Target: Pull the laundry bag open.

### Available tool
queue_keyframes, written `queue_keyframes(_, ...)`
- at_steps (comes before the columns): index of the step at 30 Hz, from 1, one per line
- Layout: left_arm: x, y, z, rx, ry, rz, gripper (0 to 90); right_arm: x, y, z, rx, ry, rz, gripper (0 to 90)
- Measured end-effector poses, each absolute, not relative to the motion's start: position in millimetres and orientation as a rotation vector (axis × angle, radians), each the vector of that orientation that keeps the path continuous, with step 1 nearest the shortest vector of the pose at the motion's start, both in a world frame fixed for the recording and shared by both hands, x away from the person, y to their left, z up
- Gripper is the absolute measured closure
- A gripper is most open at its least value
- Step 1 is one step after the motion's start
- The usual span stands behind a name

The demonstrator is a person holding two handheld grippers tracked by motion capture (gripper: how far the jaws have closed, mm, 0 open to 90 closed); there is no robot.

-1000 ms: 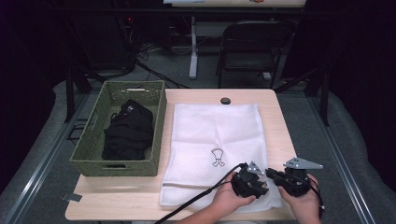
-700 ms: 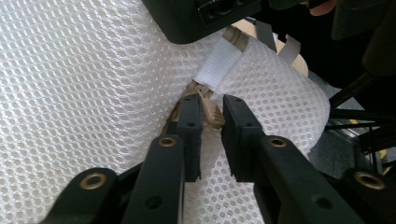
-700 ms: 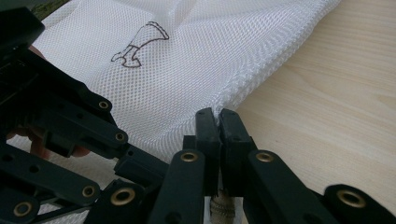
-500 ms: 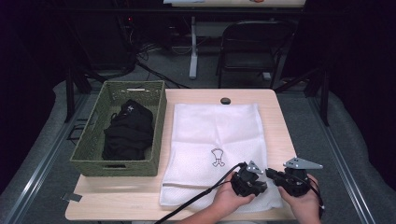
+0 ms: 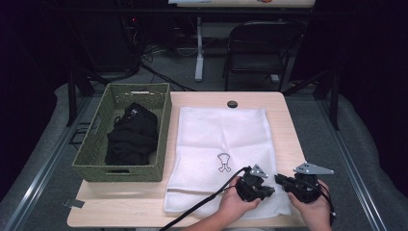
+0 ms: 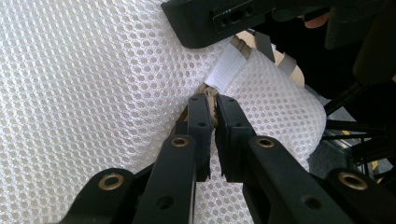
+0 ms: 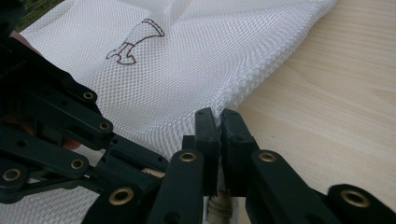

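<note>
Wooden table [image 5: 288,120] carries a green woven basket [image 5: 91,159] of black clothes [image 5: 132,137] at its left and, beside it, a white mesh laundry bag [image 5: 221,130] lying flat, mouth edge toward the person. Left gripper [image 6: 212,105] has just been closing and now pinches the mesh by the zipper end at the near right corner. Right gripper [image 7: 219,119] is clamped on the same edge just beside it, probably to steady the bag for unzipping.

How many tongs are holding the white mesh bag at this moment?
2. The left tongs are shut on the near right corner of the white mesh bag; their jaws have just been closing. The right tongs pinch the bag's edge right beside them.
</note>
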State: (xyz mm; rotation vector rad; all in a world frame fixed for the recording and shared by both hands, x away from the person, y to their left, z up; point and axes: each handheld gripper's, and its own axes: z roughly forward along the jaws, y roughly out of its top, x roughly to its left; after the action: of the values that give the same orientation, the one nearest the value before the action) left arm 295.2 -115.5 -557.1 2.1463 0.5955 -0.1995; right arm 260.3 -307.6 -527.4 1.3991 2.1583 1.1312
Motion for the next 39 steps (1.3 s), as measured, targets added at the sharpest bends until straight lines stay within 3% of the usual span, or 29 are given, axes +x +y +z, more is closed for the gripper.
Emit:
queue_keyframes(11, 295, -117, -559, 2.151, 0.591, -0.196, 87.2, 255, -319, -534, 1.450, 2.148, 1.151, 69.0)
queue_keyframes(23, 295, -117, -558, 2.143, 0.570, -0.199, 87.3, 243, -329, -539, 1.504, 2.157, 1.155, 57.7)
queue_keyframes(39, 294, -114, -555, 2.127, 0.563, -0.190, 87.3, 239, -327, -545, 1.516, 2.219, 1.178, 52.6)
